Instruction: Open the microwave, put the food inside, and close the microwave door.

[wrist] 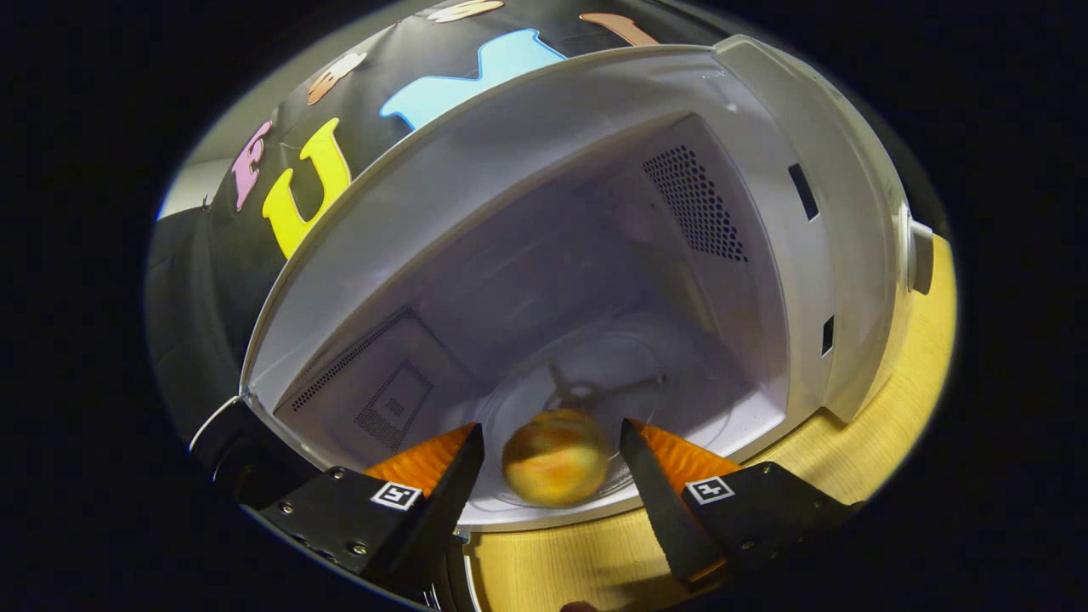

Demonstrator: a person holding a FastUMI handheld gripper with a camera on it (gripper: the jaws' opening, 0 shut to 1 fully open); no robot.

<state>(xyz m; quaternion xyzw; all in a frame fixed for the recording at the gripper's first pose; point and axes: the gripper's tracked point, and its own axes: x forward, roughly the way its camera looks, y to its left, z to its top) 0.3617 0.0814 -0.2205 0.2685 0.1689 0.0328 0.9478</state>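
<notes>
The white microwave [816, 280] stands open in front of me, tilted in the fisheye view. On the cavity floor lies its glass turntable [646, 365]. A round yellow-orange piece of food [554, 463], blurred, rests at the front of the turntable. It lies between my fingers, with a small gap on each side. My gripper [551, 427] is open at the cavity mouth, and neither finger presses on the food. The open door's dark edge [242, 463] shows beside the left finger.
The microwave sits on a light wooden table [858, 450], which runs on to the right and below the fingers. A knob [918, 255] sticks out from the microwave's right panel. Perforated vents mark the cavity walls.
</notes>
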